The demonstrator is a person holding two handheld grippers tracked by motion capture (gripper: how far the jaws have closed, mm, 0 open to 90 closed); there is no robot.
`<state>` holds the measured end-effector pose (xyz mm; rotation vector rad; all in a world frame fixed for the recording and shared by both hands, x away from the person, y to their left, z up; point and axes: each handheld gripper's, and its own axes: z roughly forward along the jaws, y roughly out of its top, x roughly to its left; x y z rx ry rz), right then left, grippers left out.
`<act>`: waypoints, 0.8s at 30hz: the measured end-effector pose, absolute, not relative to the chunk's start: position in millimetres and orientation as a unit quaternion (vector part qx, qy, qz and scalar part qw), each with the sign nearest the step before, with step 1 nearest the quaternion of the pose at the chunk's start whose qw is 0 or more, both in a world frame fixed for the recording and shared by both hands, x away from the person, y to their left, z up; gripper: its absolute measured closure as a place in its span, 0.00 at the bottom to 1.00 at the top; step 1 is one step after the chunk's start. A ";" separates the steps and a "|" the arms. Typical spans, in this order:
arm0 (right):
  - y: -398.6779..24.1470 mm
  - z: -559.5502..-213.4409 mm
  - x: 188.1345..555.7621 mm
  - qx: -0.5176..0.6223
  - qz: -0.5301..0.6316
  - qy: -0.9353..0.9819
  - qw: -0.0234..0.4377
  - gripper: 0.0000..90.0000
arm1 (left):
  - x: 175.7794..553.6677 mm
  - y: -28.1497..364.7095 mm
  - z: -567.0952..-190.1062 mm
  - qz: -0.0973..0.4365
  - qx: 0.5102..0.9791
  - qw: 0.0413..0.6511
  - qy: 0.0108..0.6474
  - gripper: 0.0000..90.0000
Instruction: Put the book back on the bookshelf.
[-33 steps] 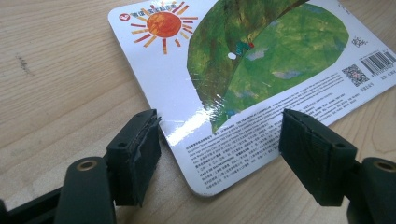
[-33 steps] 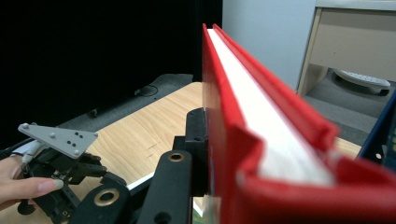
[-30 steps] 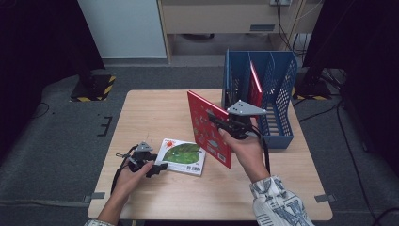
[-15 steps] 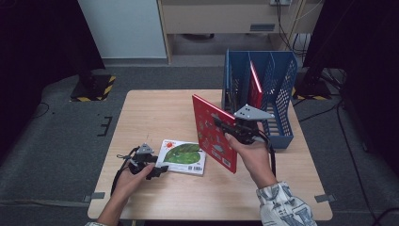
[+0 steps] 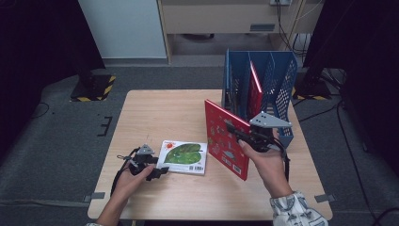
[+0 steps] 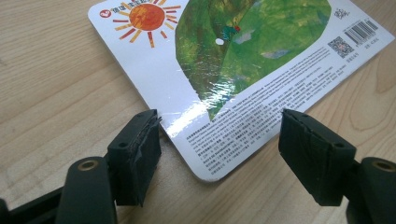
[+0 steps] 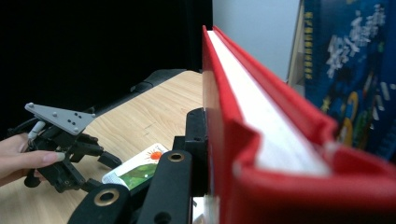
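Note:
A red hardcover book (image 5: 226, 139) is upright and tilted above the table, and my right gripper (image 5: 236, 130) is shut on its top edge. In the right gripper view the red book (image 7: 261, 130) runs away from the camera with one black jaw pressed on its left face; the other jaw is hidden behind it. A thin book with a green leaf and an orange sun (image 5: 183, 157) lies flat on the table. My left gripper (image 5: 157, 170) rests at its near-left corner, open. In the left gripper view the leaf book (image 6: 243, 70) has a corner between the spread jaws of the left gripper (image 6: 224, 156), untouched.
A blue mesh file rack (image 5: 282, 80) stands at the back right of the wooden table (image 5: 164, 113), with a red book (image 5: 255, 87) upright inside. A dark blue printed cover (image 7: 355, 70) stands just right of the held book. Dark floor and cables surround the table.
My right hand has carried the red book to the right, closer to the blue rack. The left gripper and the leaf book have stayed in place.

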<state>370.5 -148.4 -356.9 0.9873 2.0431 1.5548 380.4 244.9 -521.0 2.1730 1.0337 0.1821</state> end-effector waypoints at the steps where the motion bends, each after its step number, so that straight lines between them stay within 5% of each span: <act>1: -150.8 -356.8 368.9 0.356 0.555 0.726 0.194 0.88 | 380.2 244.8 -521.0 0.071 0.842 0.355 0.399 0.32; 24: -199.4 -349.7 342.3 0.377 0.563 0.705 0.208 0.88 | 383.9 251.8 -518.1 0.103 0.825 0.362 0.421 0.17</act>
